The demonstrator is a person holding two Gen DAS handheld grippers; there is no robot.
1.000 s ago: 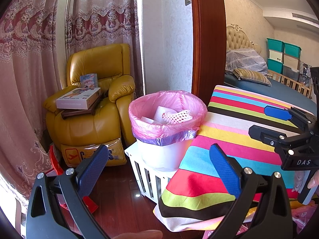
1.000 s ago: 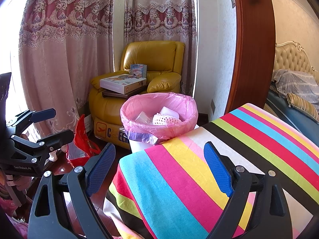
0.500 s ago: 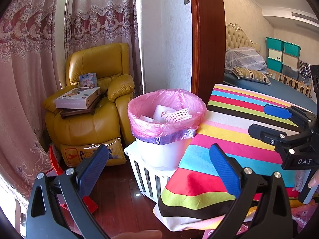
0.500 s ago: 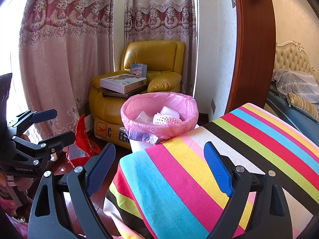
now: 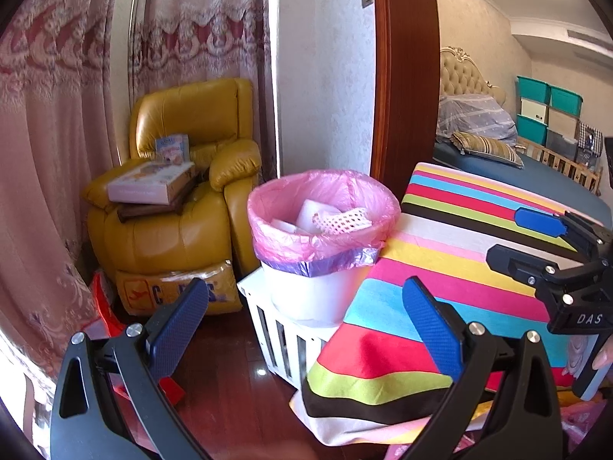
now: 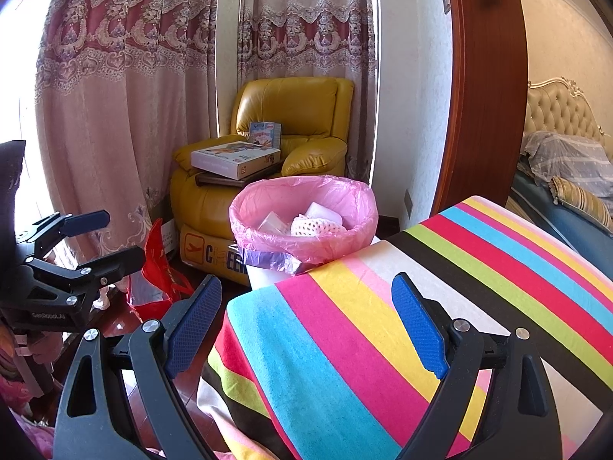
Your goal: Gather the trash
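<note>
The right gripper (image 5: 536, 237) reads "DAS"; the left gripper (image 6: 99, 235), "GenRobot.AI".

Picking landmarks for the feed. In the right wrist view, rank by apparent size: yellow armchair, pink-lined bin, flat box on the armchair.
1. yellow armchair, though it stands farthest back
2. pink-lined bin, partly hidden by the striped cloth
3. flat box

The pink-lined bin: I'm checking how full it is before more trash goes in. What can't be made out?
- Trash bin: its depth, both views; the pink liner's rim hides everything below the white scraps.
- Bin base, right wrist view: hidden behind the striped cloth.
- Box lettering on the armchair: too small.
</note>
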